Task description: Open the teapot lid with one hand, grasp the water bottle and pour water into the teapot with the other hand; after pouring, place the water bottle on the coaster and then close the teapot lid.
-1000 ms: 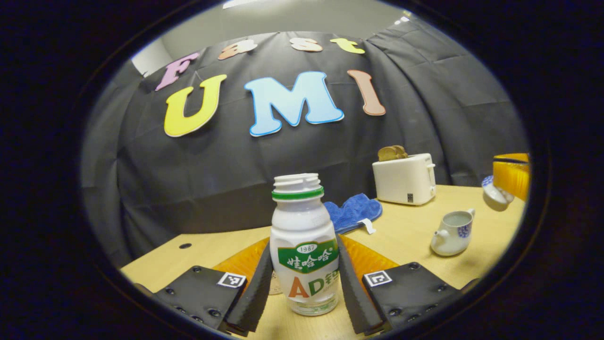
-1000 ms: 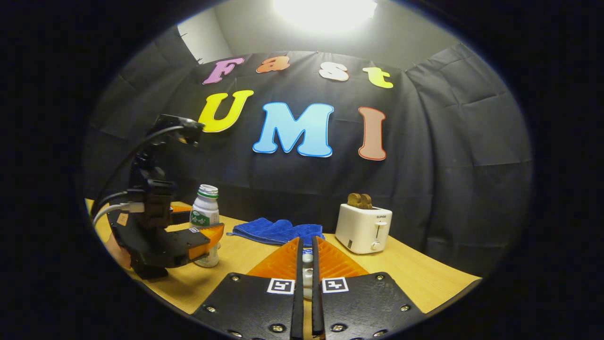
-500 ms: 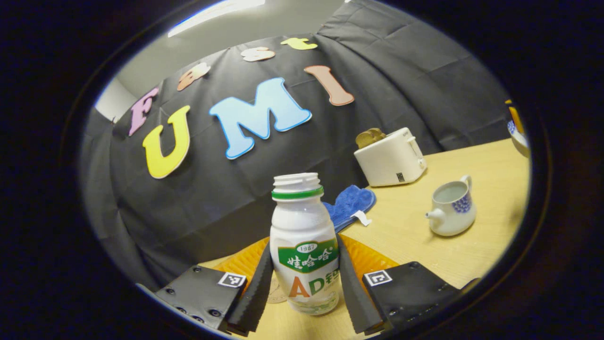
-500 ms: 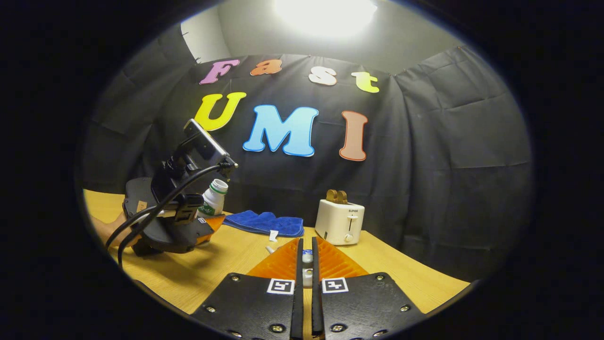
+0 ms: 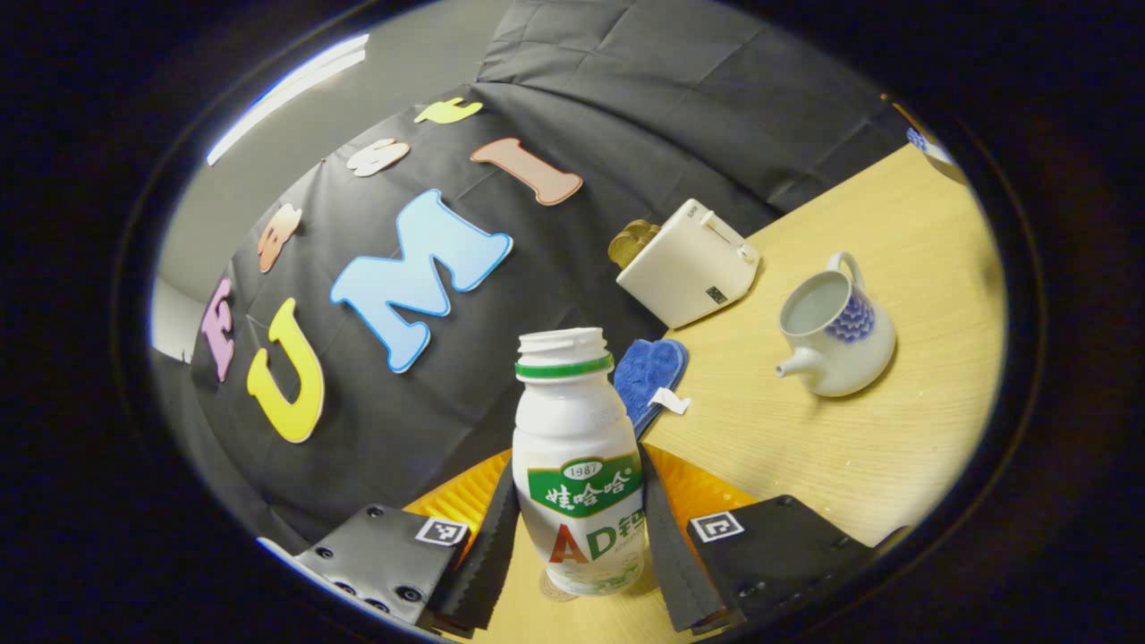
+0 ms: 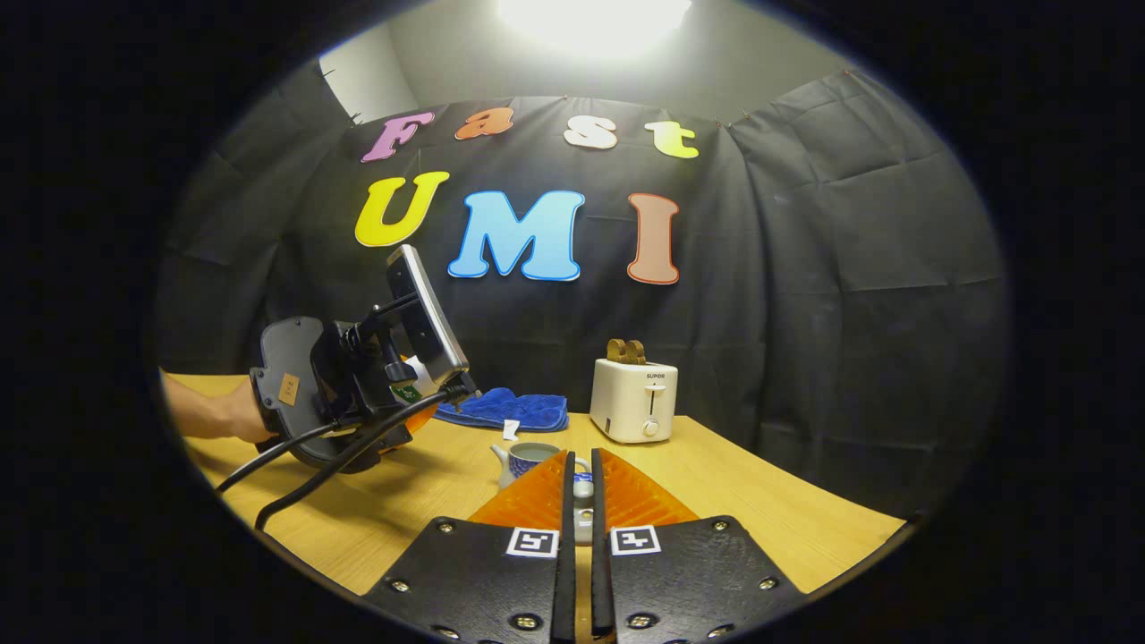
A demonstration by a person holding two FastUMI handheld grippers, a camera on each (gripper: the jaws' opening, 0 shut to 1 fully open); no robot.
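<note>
Clearly left gripper (image 5: 580, 537) clamps bottle (image 5: 577, 465) between both fingers, cap off, bottle lifted clear of table (image 5: 859, 429). We see teapot (image 5: 832, 326) open on table to right, well apart. Right gripper (image 6: 580, 528) pinched on small lid (image 6: 582, 487), mostly hidden between fingers. Bottle base hides round disc; we cannot tell if coaster. Toaster (image 6: 633, 401), blue cloth (image 6: 501, 408) behind.

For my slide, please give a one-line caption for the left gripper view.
Left gripper holds the uncapped white plastic bottle, tilted toward the open white ceramic teapot.
</note>
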